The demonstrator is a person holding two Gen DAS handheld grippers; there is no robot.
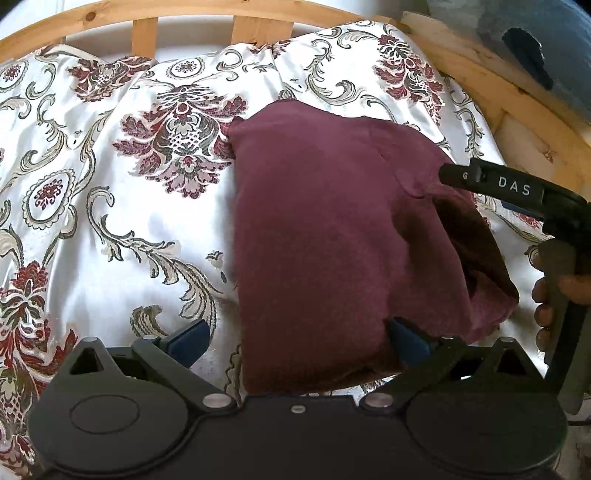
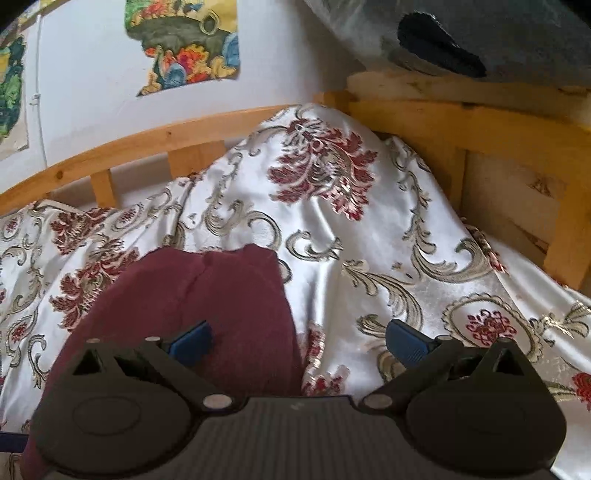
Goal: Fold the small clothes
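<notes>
A maroon garment [image 1: 332, 229] lies folded on a floral satin bedspread [image 1: 110, 229]. My left gripper [image 1: 299, 343] is open wide at the garment's near edge. Its right pad rests over the cloth and its left pad is over the bedspread, clear of it. In the right wrist view the same garment [image 2: 207, 295] lies at the lower left. My right gripper [image 2: 299, 343] is open wide, with its left pad above the cloth and its right pad over the bedspread [image 2: 369, 240]. Nothing is pinched. One black finger [image 1: 465, 176] of the right gripper reaches over the garment's right side, with a person's hand [image 1: 546, 295] on its handle.
A wooden bed frame [image 1: 258, 29] with slats runs along the far side and the right [image 2: 498, 133]. Behind it is a white wall with colourful pictures [image 2: 184, 40]. A blue-grey bundle [image 2: 480, 37] sits on the frame at the upper right.
</notes>
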